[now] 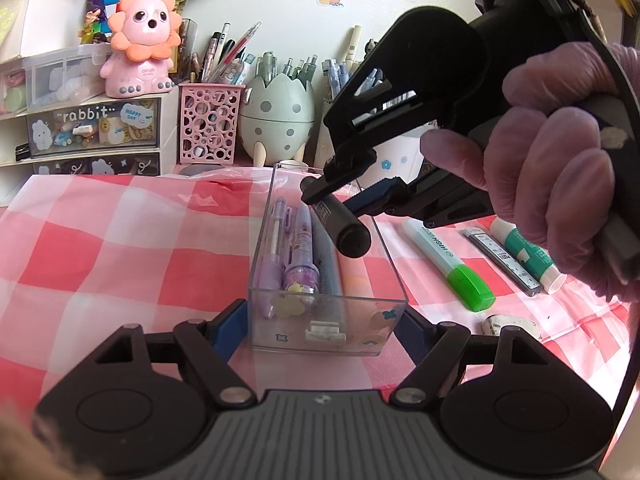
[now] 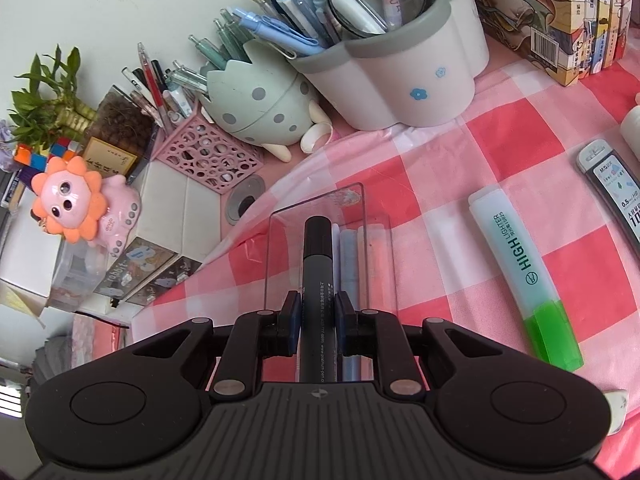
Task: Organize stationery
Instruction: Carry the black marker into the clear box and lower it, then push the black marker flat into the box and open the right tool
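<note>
A black marker (image 2: 317, 280) is clamped between the right gripper (image 2: 316, 312) fingers, poised over the clear box (image 1: 394, 256) — itself pinched at its near end by the left gripper (image 1: 320, 326). Placing is in hand; lowering alongside the pens (image 1: 298, 248), then release, is called for.

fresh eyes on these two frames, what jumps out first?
The right tongs hold a dark marker above the clear acrylic tray, which the left tongs clamp at its near end. A green-capped highlighter lies on the pink checked tablecloth to the tray's right.
</note>
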`<state>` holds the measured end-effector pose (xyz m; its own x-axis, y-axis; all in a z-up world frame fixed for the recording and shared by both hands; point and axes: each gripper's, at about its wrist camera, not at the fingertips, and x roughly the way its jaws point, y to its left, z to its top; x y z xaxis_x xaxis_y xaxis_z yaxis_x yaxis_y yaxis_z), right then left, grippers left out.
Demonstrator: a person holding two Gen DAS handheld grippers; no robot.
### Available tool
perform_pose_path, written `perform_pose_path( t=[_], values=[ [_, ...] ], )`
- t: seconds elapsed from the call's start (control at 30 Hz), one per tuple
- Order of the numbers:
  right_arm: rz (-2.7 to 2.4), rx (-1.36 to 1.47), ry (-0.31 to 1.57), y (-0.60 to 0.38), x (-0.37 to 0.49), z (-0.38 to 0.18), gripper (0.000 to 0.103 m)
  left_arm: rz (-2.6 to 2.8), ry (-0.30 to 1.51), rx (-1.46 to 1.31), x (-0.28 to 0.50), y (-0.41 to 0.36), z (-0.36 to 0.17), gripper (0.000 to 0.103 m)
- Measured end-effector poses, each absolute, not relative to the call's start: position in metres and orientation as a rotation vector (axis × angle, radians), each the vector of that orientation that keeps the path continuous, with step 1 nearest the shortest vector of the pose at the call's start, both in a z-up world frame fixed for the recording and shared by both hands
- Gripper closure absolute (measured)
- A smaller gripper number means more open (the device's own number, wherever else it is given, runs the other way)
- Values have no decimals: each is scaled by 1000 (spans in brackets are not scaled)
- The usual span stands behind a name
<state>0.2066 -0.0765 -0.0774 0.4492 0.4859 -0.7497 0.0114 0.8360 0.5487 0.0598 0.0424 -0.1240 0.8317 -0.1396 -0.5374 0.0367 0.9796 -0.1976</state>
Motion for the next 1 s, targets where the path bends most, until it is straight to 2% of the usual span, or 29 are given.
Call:
perform_pose_path(
  t=[0.13, 0.23, 0.3, 0.37, 0.43, 0.7, 1.0],
  values=[
    [305, 536, 1069, -76, 207, -77, 87, -94, 582, -183, 60, 42, -124, 52],
    [337, 553, 1067, -75, 206, -77, 79, -94, 582, -182, 60, 43, -124, 52],
    [352, 554, 1062, -76, 204, -75, 68, -94, 582, -183, 60, 43, -124, 52],
    [354, 536, 1045, -78, 201, -72, 63, -94, 582, -183, 60, 43, -124, 52],
    [370, 534, 1037, -81, 198, -69, 62, -94, 582, -183, 60, 43, -124, 52],
    [397, 511, 993, -92, 188, -58, 48, -94, 582, -182, 60, 43, -124, 52],
    [376, 515, 983, -113, 184, -60, 42, -95, 582, -182, 60, 42, -124, 52]
  ],
)
